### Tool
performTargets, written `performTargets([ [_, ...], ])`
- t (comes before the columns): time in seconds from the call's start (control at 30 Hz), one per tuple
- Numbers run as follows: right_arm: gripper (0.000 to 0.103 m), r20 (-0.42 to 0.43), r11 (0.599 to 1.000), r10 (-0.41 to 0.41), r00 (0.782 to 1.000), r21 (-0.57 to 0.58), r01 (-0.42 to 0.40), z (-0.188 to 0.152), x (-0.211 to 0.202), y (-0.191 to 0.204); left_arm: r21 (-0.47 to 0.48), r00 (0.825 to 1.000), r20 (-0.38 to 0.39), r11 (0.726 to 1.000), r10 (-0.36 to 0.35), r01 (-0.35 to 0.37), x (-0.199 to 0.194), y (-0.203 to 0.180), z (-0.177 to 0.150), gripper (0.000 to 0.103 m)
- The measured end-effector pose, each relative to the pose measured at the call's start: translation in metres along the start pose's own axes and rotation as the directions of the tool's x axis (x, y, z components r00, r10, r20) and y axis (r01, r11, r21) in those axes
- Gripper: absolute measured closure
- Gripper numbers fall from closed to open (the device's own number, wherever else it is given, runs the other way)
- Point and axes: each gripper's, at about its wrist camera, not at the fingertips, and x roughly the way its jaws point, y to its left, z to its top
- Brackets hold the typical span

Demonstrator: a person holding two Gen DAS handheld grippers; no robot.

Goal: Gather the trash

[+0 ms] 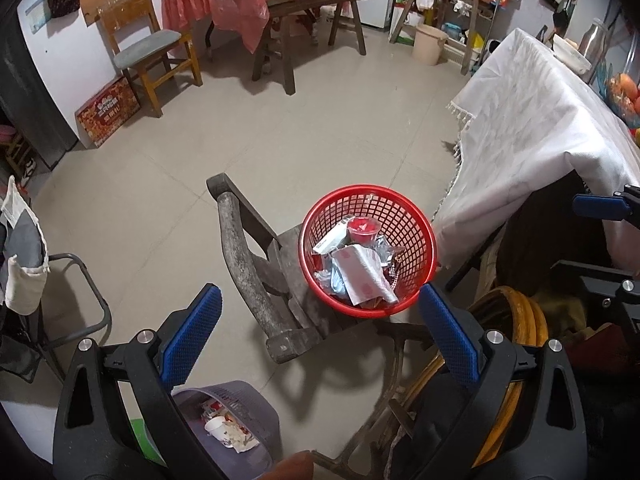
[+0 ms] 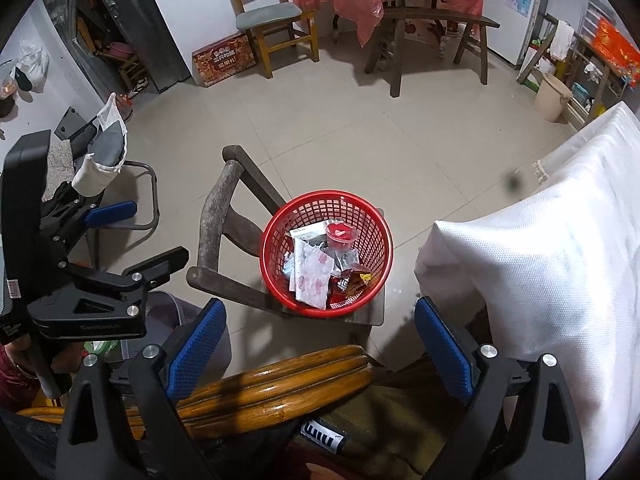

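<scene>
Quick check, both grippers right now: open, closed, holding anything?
Left gripper: open, holding nothing, above the red basket of trash.
Right gripper: open, holding nothing.

Red basket (image 1: 416, 240) of trash sits on wooden chair (image 1: 248, 256).

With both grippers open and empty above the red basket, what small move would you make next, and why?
Probably lower the left gripper toward the red basket on the wooden chair and close on its near rim. Wrappers fill it, and the grey bin sits below that gripper; the right gripper hangs further back.
</scene>
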Motion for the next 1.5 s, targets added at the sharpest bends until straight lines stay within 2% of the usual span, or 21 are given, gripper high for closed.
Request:
performTargets([
  [0.6,0.01,0.011,1.0,-0.008,1.0,0.013,0.008,-0.004,-0.002,-0.004,0.045,0.999,0.037,0.999,0.01,-0.012,-0.003,-0.013,0.0,0.008],
  [1.5,0.01,0.011,1.0,-0.01,1.0,0.016,0.01,-0.001,-0.007,-0.005,0.074,0.999,0.038,0.997,-0.002,-0.001,-0.002,-0.023,-0.001,0.008],
])
